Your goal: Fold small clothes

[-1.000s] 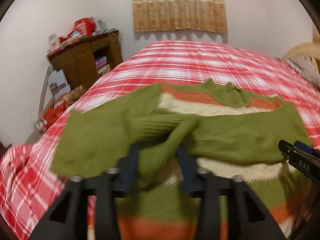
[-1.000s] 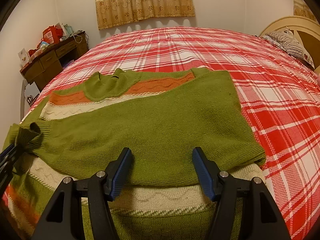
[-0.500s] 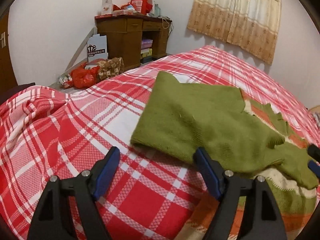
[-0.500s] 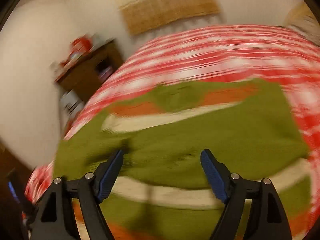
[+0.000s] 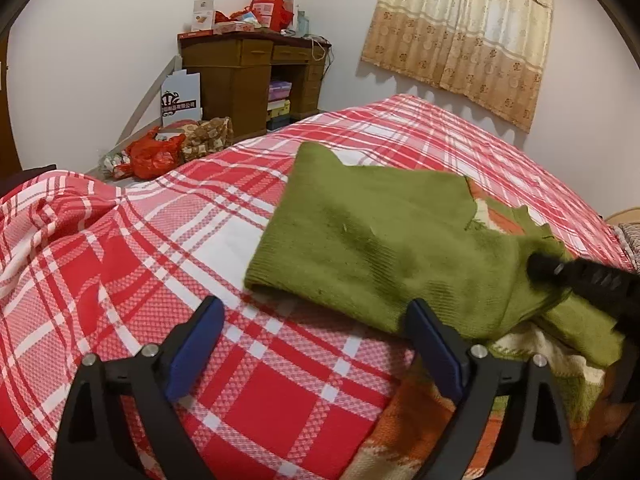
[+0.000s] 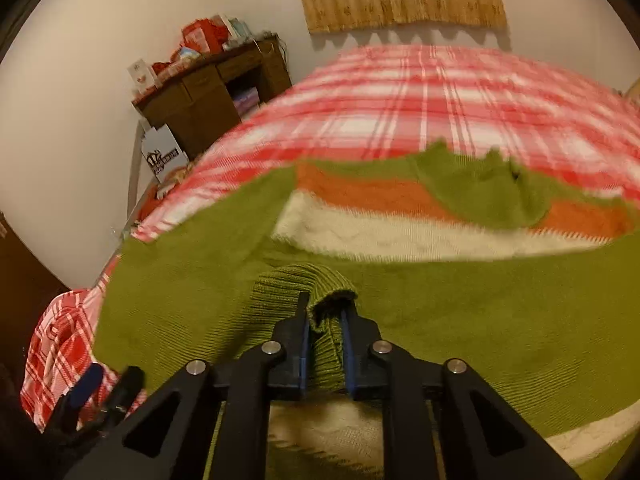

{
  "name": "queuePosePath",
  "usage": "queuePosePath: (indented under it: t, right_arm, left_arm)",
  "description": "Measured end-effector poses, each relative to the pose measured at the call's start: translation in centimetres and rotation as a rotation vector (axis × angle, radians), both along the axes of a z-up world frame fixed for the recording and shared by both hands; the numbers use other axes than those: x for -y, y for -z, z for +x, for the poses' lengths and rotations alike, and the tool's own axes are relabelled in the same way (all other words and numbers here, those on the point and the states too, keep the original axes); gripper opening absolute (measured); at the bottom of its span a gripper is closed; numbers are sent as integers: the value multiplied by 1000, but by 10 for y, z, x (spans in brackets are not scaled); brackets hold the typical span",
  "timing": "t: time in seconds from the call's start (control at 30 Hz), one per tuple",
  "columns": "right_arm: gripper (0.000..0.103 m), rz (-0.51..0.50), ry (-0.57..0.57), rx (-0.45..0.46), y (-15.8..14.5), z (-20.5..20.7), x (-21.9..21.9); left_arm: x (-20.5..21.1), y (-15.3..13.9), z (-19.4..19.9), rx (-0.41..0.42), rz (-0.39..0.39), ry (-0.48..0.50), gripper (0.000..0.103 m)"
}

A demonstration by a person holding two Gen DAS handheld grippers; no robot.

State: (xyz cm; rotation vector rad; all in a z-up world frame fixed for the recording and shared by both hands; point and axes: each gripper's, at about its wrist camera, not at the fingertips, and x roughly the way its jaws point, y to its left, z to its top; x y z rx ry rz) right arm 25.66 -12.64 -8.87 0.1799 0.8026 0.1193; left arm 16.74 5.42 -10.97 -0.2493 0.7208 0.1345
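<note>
A green, orange and cream striped knit sweater lies on the red plaid bed, its green sleeves folded across the body. My right gripper is shut on the ribbed cuff of a green sleeve. In the left wrist view the right gripper shows as a black tip pressing the sleeve. My left gripper is open and empty, just in front of the sleeve's near edge, above the bedspread. It also shows low at the left of the right wrist view.
The red plaid bedspread covers the bed and bunches at the left. A wooden desk with boxes on top stands by the wall, with bags on the floor beside it. A curtain hangs on the far wall.
My left gripper let go of the sleeve cuff, opened and swung left of the sweater. My right gripper, open a second ago, moved left and shut on the cuff.
</note>
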Motion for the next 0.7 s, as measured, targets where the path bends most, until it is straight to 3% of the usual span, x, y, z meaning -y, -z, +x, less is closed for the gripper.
queuePosePath:
  t: [0.23, 0.33, 0.47, 0.6, 0.7]
  right_arm:
    - [12, -18, -56, 198, -92, -17, -12]
    - [12, -26, -35, 313, -140, -34, -5]
    - [12, -83, 21, 409, -178, -55, 18]
    - [12, -176, 97, 413, -184, -67, 55]
    - [12, -201, 170, 360, -168, -70, 95]
  left_arm:
    - [4, 1, 6, -28, 33, 0, 97]
    - [7, 2, 8, -40, 53, -5, 97]
    - [7, 2, 8, -43, 58, -6, 97]
    - [8, 2, 8, -50, 70, -8, 97]
    - [9, 3, 7, -53, 77, -11, 97]
